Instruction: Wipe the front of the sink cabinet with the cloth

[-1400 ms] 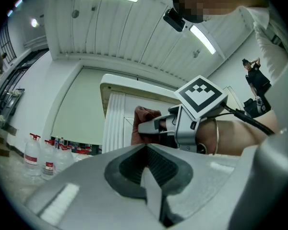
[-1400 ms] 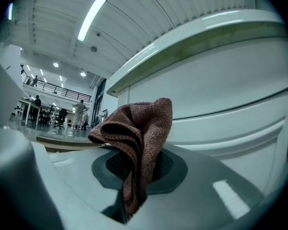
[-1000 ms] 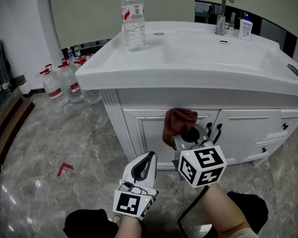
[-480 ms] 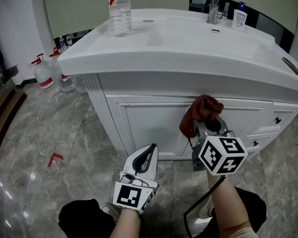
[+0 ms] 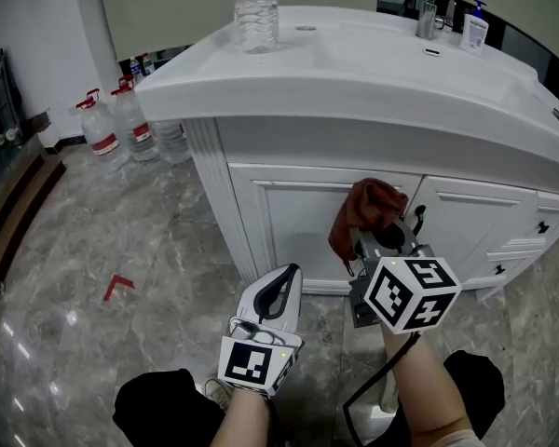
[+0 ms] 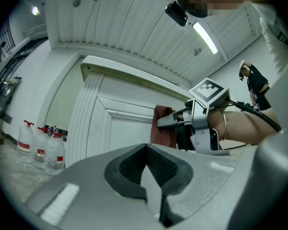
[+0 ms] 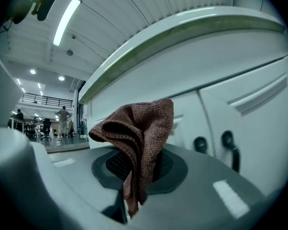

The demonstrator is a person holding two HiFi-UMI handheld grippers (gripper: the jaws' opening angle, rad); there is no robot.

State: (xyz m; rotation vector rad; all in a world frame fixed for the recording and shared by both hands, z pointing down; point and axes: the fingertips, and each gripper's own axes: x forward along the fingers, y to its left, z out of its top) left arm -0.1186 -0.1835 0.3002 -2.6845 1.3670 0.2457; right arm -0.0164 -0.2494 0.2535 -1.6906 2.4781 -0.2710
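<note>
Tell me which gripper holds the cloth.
The right gripper: its jaws are shut on the brown cloth. The left gripper is shut with nothing between its jaws.

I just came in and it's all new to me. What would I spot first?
Probably the reddish-brown fuzzy cloth, pinched in the right gripper and held up just in front of the white sink cabinet. Next, the clear plastic water bottle standing on the countertop, at its far left side.
</note>
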